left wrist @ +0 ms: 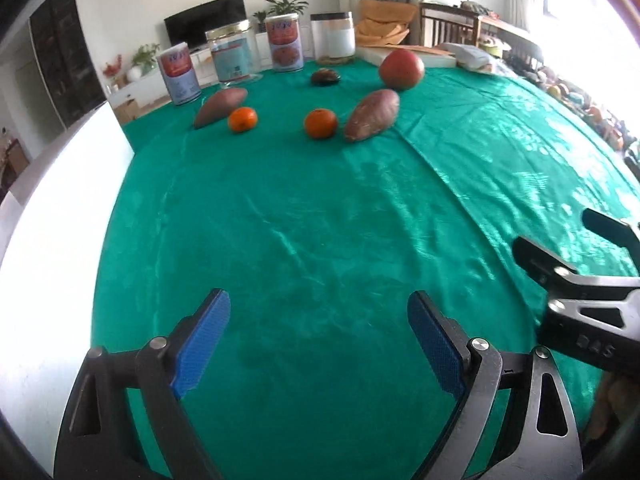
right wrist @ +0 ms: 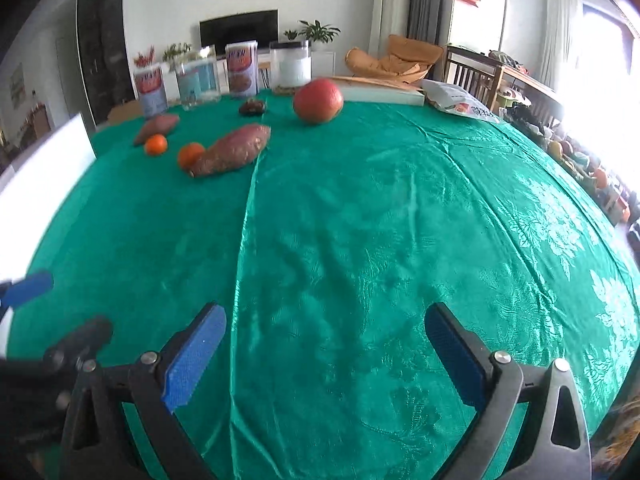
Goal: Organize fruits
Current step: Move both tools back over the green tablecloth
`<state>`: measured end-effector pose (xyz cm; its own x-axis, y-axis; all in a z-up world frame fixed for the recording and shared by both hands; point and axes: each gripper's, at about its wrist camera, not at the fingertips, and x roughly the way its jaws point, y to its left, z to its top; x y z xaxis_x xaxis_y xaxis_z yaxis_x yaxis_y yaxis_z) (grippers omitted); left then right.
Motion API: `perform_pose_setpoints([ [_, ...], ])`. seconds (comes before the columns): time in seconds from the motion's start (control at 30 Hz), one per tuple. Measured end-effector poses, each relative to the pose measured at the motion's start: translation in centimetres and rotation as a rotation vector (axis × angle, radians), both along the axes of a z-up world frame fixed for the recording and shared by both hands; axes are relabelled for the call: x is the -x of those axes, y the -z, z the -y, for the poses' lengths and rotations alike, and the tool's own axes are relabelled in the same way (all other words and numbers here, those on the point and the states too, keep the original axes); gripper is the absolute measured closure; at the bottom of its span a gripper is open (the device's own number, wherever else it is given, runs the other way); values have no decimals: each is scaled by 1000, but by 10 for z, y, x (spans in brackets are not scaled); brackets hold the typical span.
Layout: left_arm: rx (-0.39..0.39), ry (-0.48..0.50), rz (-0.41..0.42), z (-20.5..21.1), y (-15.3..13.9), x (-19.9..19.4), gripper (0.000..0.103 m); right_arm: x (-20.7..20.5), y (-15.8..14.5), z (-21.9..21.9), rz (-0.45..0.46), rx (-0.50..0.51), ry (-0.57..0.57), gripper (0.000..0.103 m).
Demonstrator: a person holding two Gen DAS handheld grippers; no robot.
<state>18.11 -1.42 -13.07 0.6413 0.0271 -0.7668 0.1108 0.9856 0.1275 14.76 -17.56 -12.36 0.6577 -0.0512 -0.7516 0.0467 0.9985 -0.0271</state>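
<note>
left gripper (left wrist: 319,344), right gripper (right wrist: 325,354): both spread wide, nothing held | tangerines (left wrist: 320,123) far ahead: judged light, soft-skinned, best pinched across the middle

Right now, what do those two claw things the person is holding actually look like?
Both match: the left gripper and right gripper each have black metal linkage arms with silver pivot bolts, ending in flat, textured blue pads. No cables or sleeves show.
</note>
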Motion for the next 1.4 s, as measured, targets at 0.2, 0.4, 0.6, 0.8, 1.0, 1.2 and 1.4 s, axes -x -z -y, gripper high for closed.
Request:
perform_pose_setpoints([
  [0.2,13,-24,1,-11,5,-3,9,-11,12,5,-25,-14,3,4],
  [0.4,109,-69,-45,-28,9,-8,3,-13,16,11,-53,-53,24,4],
  [0.6,105,-69,-45,-25,9,-8,2,-13,18,17,-61,-89,48,4],
  [0.8,105,-69,-45,-25,9,-8,2,-14,17,16,-55,-87,48,4],
  [1.0,106,-69,-45,-26,9,-8,2,-29,16,14,-89,-66,33,4],
  [1.2,114,-63,-47,-26,8,-8,3,-39,22,12,-98,-47,33,4],
  [1.4,301,-150,-95,-54,-19,-23,4,-37,23,17,-98,-85,32,3],
])
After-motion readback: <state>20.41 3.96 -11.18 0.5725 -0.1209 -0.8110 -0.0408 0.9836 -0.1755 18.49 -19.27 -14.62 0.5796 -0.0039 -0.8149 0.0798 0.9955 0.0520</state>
